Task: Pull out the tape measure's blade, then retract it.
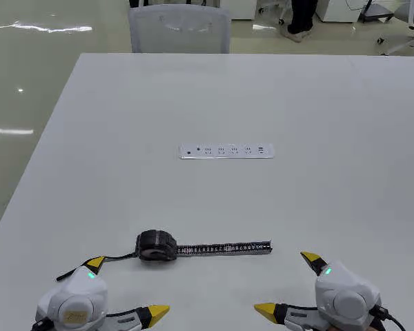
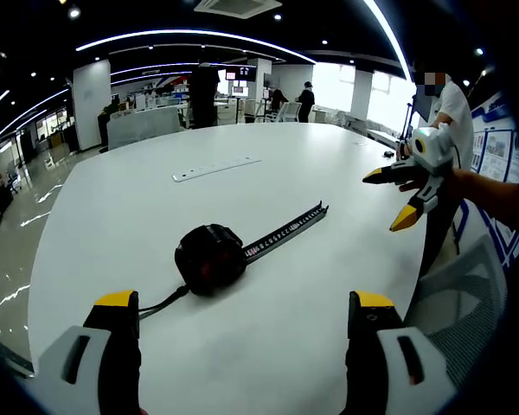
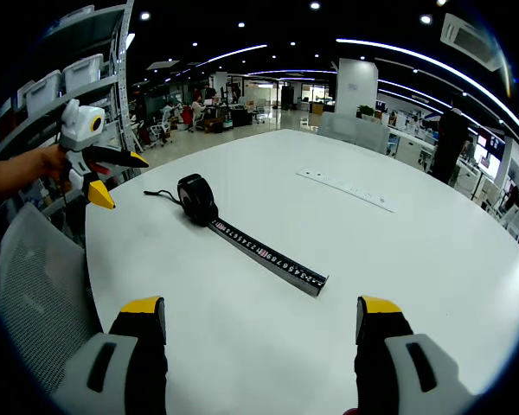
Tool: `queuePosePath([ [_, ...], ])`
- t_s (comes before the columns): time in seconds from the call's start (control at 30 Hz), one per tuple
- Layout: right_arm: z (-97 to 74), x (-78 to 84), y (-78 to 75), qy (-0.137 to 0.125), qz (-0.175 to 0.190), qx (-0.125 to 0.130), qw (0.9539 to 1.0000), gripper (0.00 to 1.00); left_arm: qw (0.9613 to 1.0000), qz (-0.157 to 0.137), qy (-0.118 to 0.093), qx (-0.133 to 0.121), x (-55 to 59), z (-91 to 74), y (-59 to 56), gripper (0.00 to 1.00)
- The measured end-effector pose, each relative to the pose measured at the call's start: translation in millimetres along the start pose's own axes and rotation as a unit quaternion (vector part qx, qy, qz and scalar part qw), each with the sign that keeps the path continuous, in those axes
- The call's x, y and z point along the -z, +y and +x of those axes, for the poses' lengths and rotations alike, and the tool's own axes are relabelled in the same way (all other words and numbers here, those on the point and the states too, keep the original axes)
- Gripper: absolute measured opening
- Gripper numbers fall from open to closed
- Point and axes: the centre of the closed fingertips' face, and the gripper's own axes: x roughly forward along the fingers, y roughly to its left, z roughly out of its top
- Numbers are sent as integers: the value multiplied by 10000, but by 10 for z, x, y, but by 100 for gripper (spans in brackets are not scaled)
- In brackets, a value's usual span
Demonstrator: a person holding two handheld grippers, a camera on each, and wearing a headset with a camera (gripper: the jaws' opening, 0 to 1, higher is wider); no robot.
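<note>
While the tape measure (image 1: 156,245) lies on the worktop (image 1: 262,103), blade (image 1: 224,248) drawn out rightward, left tongs (image 1: 127,287) and right tongs (image 1: 288,284) are held short of it. Both are spread wide, empty.

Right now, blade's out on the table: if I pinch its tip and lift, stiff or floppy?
Probably springy, not limp: the blade lies straight and flat on the table. Lifted by the tip alone it would likely sag along its length. The case looks compact and dense, so it may drag rather than follow.
</note>
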Motion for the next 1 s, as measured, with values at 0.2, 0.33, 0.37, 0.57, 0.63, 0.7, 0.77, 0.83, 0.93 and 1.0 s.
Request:
queuePosePath([
  [0.2, 5, 21, -1, 22, 1, -8, 10000, 93, 10000, -49, 18, -27, 5, 16, 15, 98],
  [0.33, 5, 35, -7, 30, 2, -14, 10000, 94, 9999, -81, 0, -59, -23, 14, 16, 98],
  [0.37, 5, 35, -8, 31, 5, -15, 10000, 93, 9999, -92, -5, -67, -26, 15, 18, 98],
  [0.57, -10, 23, 12, 57, -29, -40, 10000, 93, 9998, -174, 3, -132, -37, 39, 16, 97],
  [0.63, -10, 18, 8, 42, -52, -50, 10000, 93, 9996, -232, -12, -171, -41, 59, 23, 96],
  [0.7, -1, 16, -8, 1, -116, -71, 9999, 93, 9994, -291, -31, -193, -44, 82, 14, 95],
  [0.77, 5, -6, -17, -57, -213, -89, 9997, 93, 9993, -309, -38, -203, -44, 114, -8, 94],
  [0.83, 10, -23, -23, -107, -258, -112, 9995, 93, 9991, -342, -30, -250, -57, 149, -29, 94],
  [0.93, 25, -27, -23, -132, -288, -199, 9993, 92, 9987, -419, -20, -298, -45, 174, -11, 94],
  [1.0, 37, -26, -1, -120, -324, -310, 9989, 90, 9982, -471, 6, -366, -48, 196, -15, 94],
])
